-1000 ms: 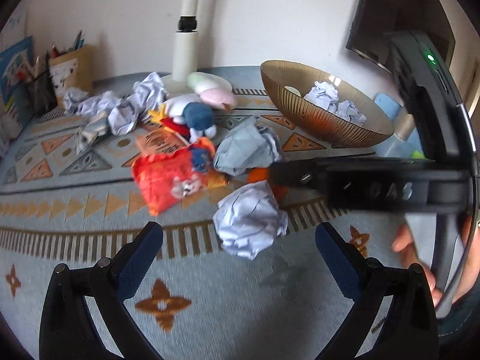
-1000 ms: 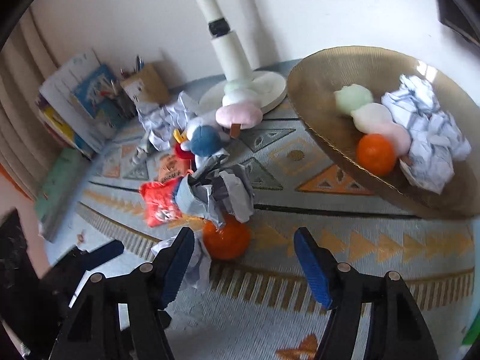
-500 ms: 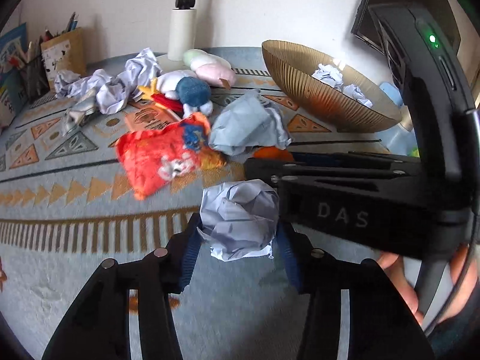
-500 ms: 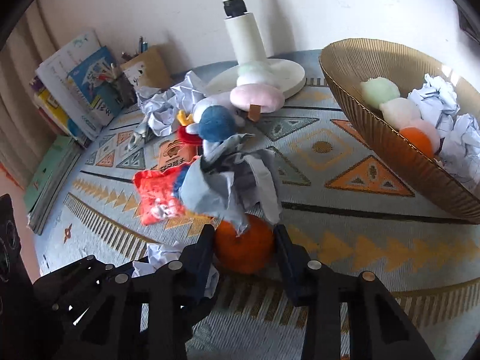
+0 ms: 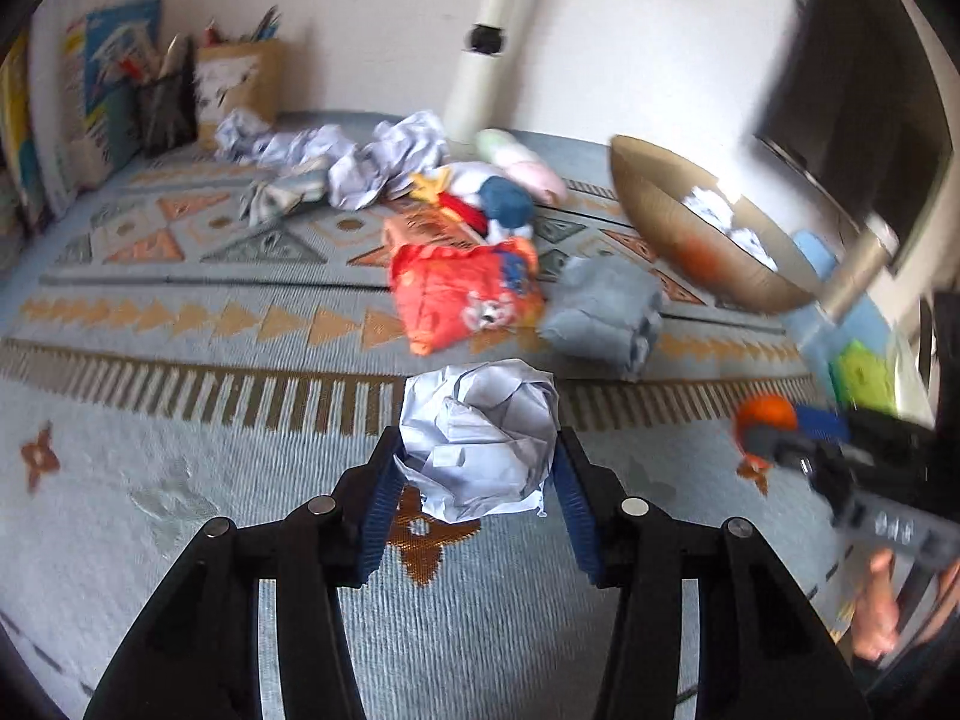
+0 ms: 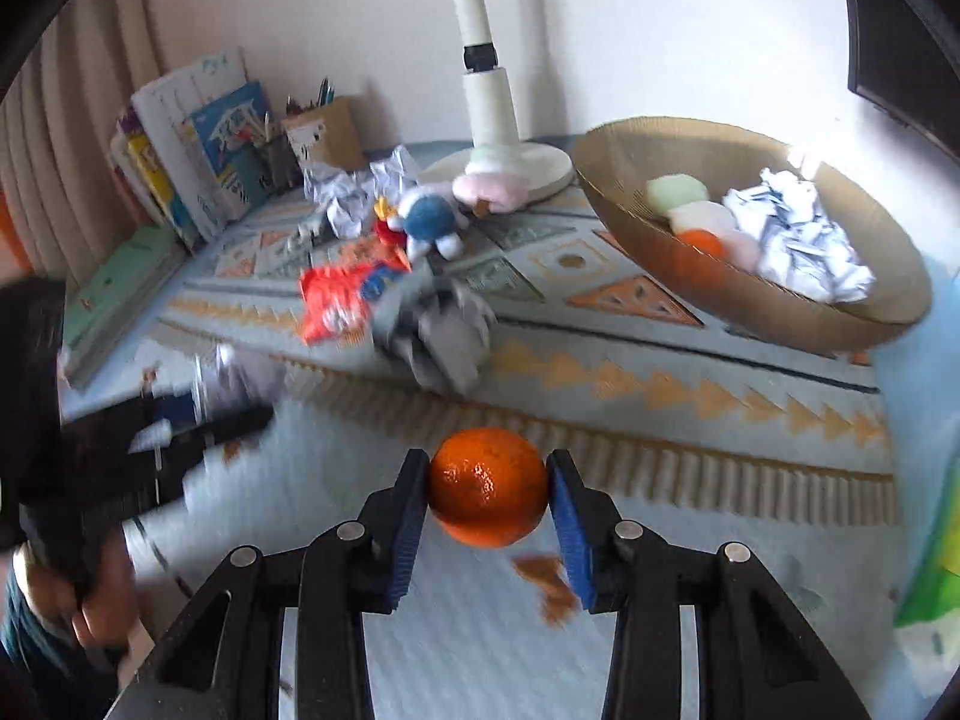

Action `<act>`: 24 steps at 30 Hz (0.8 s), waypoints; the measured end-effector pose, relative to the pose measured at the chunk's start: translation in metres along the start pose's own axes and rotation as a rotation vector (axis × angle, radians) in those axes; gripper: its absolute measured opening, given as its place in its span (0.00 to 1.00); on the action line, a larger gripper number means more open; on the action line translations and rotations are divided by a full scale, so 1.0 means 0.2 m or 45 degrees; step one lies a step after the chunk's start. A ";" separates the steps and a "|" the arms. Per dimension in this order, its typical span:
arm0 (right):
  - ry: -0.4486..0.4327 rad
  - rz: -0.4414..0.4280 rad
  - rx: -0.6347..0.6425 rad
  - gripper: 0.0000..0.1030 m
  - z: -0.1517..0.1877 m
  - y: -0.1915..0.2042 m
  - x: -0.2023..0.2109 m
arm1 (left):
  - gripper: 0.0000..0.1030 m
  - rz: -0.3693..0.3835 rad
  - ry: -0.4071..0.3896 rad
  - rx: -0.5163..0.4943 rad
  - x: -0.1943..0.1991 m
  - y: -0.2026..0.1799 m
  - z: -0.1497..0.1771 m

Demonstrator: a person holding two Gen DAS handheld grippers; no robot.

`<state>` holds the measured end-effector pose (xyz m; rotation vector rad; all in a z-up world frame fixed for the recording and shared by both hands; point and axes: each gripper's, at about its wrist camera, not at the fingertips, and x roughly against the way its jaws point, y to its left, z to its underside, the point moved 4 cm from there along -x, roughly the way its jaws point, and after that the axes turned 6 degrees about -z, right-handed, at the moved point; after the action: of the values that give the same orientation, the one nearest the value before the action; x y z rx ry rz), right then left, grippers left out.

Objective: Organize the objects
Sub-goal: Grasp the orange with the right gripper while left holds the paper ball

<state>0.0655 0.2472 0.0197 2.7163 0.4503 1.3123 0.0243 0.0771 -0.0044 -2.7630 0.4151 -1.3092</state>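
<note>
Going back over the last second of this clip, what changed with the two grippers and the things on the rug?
Both grippers went from open to gripping: the left gripper closed on the crumpled paper ball, the right gripper on the orange, pulling it clear of the grey paper wad. The snack bag, plush toys and bowl with its contents stayed put.

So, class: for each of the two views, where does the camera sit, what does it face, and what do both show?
Left wrist: rides the left gripper, looking down at the patterned rug; it clamps a crumpled white paper ball.
Right wrist: rides the right gripper, clamping a round orange fruit; a hand shows.
Shared: golden ribbed bowl, red snack bag.
</note>
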 end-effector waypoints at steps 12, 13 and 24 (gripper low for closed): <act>0.003 -0.035 -0.001 0.53 0.13 -0.04 0.00 | 0.45 -0.044 0.019 0.020 -0.02 0.06 0.01; -0.007 -0.031 -0.007 0.58 0.13 -0.04 0.01 | 0.45 -0.042 0.017 0.011 -0.02 0.05 0.01; 0.030 0.085 0.077 0.37 0.14 0.01 -0.05 | 0.45 -0.060 0.007 -0.082 -0.01 -0.02 0.02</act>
<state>0.0816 0.2430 -0.0038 2.7908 0.4119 1.3699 0.0272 0.0806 -0.0088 -2.8390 0.4017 -1.3368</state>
